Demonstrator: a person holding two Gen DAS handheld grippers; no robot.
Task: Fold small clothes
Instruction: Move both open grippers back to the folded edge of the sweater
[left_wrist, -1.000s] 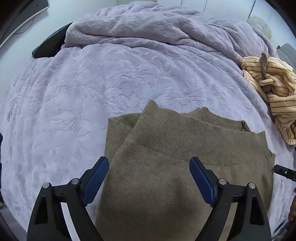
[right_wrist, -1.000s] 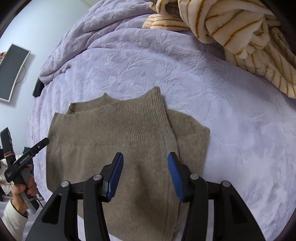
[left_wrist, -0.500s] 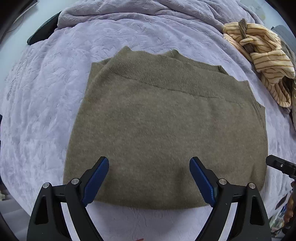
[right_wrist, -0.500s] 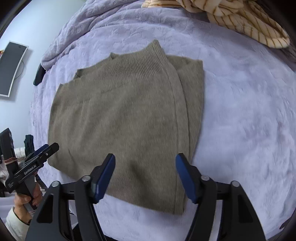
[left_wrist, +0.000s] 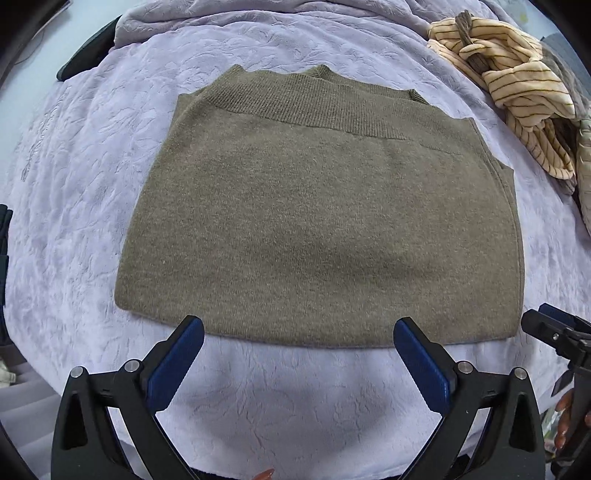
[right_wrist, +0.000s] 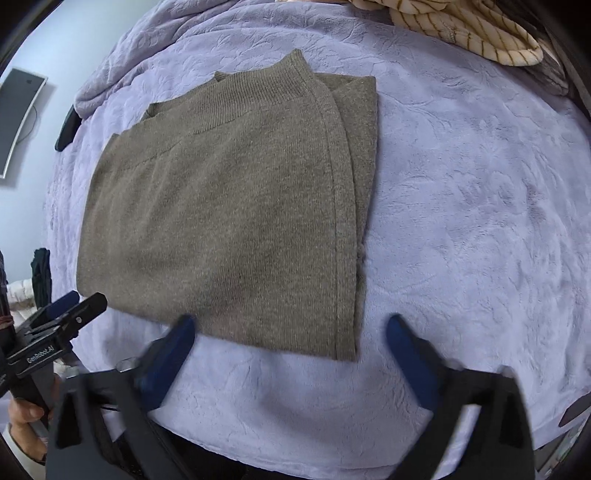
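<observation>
A folded olive-brown knit sweater (left_wrist: 325, 206) lies flat on the lilac bed cover (left_wrist: 92, 155), ribbed hem at the far side. It also shows in the right wrist view (right_wrist: 229, 206), with a folded-in layer along its right edge. My left gripper (left_wrist: 297, 326) is open and empty, just above the sweater's near edge. My right gripper (right_wrist: 290, 325) is open and empty, over the sweater's near right corner. The right gripper shows at the right edge of the left wrist view (left_wrist: 554, 332). The left gripper shows at the left of the right wrist view (right_wrist: 62, 314).
A cream striped garment (left_wrist: 517, 92) lies bunched at the far right of the bed, also in the right wrist view (right_wrist: 461, 26). A bunched lilac blanket (right_wrist: 122, 85) lies at the bed's far side. A dark monitor (right_wrist: 18, 118) hangs on the left wall.
Both grippers have drawn back toward the near edge of the bed, so the whole sweater now shows. The right gripper's jaws have spread wider. The sweater has not moved.
</observation>
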